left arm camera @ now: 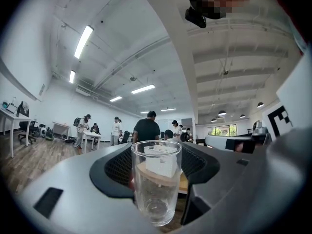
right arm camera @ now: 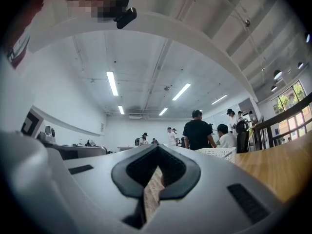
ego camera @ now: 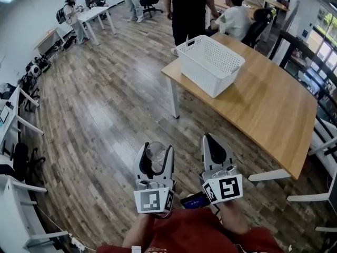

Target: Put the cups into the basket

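Observation:
A clear glass cup (ego camera: 156, 155) stands upright between the jaws of my left gripper (ego camera: 154, 151), which is shut on it; in the left gripper view the cup (left arm camera: 156, 184) fills the space between the dark pads. My right gripper (ego camera: 212, 144) hangs beside it, shut with nothing in it; in the right gripper view (right arm camera: 155, 172) only a thin slit shows between its pads. Both grippers are over the wooden floor, well short of the table. The white perforated basket (ego camera: 210, 78) sits on the near-left corner of the wooden table (ego camera: 268, 109) and looks empty.
A person in black (ego camera: 187, 7) stands behind the table's far corner and a seated person in white (ego camera: 235, 20) is beside them. White chairs (ego camera: 321, 141) line the table's right side. Desks and equipment (ego camera: 16, 120) run along the left wall.

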The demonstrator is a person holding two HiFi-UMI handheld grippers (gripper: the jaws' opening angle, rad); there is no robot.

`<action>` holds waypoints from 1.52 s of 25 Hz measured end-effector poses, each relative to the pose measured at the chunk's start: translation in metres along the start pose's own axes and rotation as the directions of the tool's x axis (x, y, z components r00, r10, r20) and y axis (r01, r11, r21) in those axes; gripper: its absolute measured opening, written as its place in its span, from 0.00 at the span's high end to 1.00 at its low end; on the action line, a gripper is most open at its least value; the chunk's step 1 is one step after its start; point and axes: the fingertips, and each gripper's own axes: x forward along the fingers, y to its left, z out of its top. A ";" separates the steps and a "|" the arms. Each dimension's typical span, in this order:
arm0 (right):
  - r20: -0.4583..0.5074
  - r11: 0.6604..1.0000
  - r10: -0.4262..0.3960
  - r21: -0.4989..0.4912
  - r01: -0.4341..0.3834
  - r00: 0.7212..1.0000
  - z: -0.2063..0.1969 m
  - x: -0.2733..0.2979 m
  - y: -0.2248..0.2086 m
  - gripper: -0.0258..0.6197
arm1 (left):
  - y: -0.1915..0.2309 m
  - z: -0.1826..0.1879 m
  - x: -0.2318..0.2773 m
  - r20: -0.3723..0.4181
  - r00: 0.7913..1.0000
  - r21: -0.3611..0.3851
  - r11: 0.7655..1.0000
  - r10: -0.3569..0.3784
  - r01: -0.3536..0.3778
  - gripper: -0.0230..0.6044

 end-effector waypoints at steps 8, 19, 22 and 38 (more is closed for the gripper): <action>-0.026 1.000 -0.013 0.009 0.013 1.000 -0.009 -0.012 -0.036 0.95 | -0.026 -0.012 0.012 -0.025 1.000 -0.005 1.000 0.006 -0.006 0.50; -0.015 1.000 -0.026 -0.006 0.026 1.000 -0.008 0.009 -0.050 0.95 | -0.027 -0.016 0.038 -0.031 0.999 0.008 1.000 -0.024 0.025 0.50; -0.014 0.999 -0.033 -0.026 0.033 0.999 -0.008 0.021 -0.052 0.95 | -0.022 -0.017 0.050 -0.025 0.999 -0.007 0.999 -0.044 0.044 0.50; -0.012 0.995 -0.064 -0.074 0.063 0.998 -0.010 0.120 -0.022 0.95 | 0.061 -0.003 0.114 -0.005 0.996 -0.022 0.996 -0.091 0.091 0.50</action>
